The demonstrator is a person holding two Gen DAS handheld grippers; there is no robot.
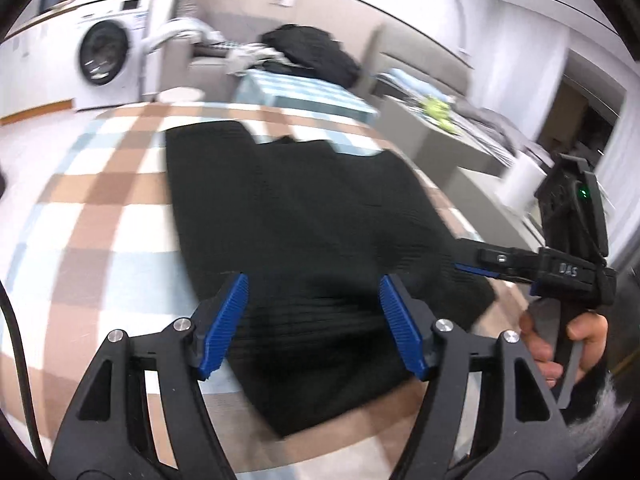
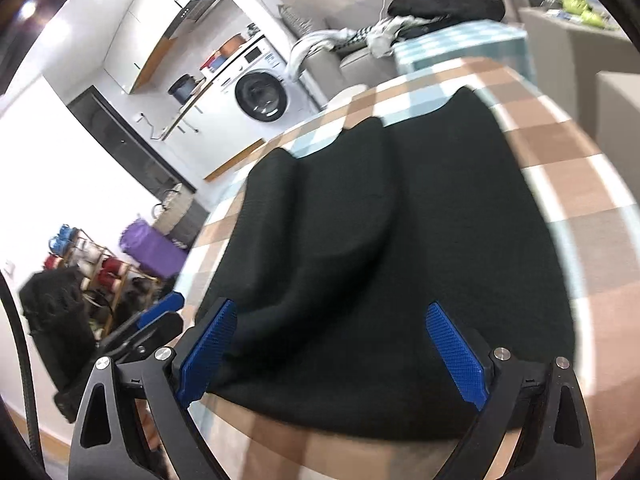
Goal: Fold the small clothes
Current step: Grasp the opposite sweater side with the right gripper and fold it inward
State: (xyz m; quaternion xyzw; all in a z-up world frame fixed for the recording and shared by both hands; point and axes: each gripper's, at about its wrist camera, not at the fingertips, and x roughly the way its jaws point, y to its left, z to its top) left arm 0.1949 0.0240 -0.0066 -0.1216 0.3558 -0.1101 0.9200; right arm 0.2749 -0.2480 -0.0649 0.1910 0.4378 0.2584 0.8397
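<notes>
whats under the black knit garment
The black ribbed knit garment lies on a brown, white and pale blue checked tablecloth. Whatever sits directly beneath the fabric is covered.

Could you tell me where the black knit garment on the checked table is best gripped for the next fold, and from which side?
Probably the near hem of the black knit garment, at its two corners, coming from the near table edge. It lies flat on the checked tablecloth, with the open left gripper and the open right gripper already over that edge.

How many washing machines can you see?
1. The washing machine stands against the far wall, beyond the checked table. The right wrist view shows the same one.
</notes>
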